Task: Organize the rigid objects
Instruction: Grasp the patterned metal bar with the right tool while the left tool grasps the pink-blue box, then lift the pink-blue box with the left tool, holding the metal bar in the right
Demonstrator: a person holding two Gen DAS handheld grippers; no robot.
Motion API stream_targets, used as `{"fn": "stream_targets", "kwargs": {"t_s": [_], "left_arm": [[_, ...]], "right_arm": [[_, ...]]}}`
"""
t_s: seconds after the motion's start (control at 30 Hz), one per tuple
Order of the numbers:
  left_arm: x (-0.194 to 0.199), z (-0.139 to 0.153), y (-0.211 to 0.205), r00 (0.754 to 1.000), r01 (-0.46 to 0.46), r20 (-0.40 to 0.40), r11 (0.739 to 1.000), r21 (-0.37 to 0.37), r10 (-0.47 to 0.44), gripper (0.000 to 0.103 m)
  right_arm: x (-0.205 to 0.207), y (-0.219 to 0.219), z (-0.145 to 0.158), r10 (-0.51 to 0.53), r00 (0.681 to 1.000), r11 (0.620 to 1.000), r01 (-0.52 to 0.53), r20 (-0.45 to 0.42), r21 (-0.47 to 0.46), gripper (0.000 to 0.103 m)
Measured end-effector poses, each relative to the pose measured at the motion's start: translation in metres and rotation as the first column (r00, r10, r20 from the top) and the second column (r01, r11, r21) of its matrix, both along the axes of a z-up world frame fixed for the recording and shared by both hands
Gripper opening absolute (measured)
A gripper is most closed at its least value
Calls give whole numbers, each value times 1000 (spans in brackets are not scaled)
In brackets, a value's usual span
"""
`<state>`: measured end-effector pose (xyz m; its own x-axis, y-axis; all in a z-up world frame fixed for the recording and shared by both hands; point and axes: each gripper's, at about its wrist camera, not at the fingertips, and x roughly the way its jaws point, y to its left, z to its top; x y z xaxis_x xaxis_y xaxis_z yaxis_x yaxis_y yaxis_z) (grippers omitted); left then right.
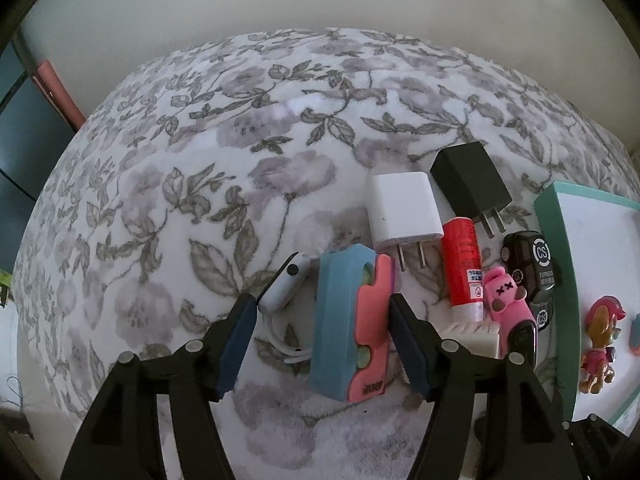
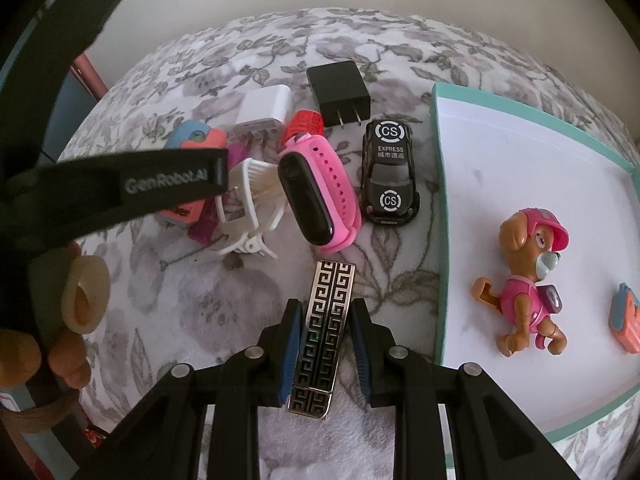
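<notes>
- Right gripper (image 2: pixel 325 354): jaws pinched onto the silver-and-black rectangular plate with the Greek-key pattern (image 2: pixel 325 332), held edge to edge, probably so it lifts flat.
- Left gripper (image 1: pixel 322 346): jaws straddle the blue-and-pink foam puzzle block (image 1: pixel 350 326), right pad touching, left pad apart, so no squeeze yet.
- Just beyond lie the white charger (image 1: pixel 404 214), red tube (image 1: pixel 464 264) and black toy car (image 2: pixel 390 172).
- Far right, the teal-rimmed white tray (image 2: pixel 440 208) already holds a pink-capped toy pup (image 2: pixel 524 280), likely the destination.
</notes>
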<state>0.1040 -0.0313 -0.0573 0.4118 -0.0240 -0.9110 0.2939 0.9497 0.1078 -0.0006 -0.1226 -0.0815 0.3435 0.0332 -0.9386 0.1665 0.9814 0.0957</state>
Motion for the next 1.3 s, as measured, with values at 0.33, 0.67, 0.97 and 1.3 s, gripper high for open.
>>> {"fn": "stream_targets", "kwargs": {"t_s": [0.33, 0.67, 0.97, 1.3], "left_arm": [[-2, 3, -1, 1000, 23, -6, 1000, 14, -23, 65], [-1, 17, 11, 999, 3, -38, 999, -44, -4, 44], [-4, 31, 20, 998, -18, -63, 989, -145, 9, 36], [-5, 53, 22, 1000, 5, -4, 983, -183, -6, 21]], "right_arm": [[0, 1, 0, 1, 1000, 1000, -1, -2, -2, 27], [1, 3, 1, 6, 1000, 1000, -6, -15, 0, 25], [-1, -1, 7, 5, 1000, 1000, -5, -3, 24, 22], [-7, -13, 27, -22, 999, 998, 19, 48, 61, 22]]}}
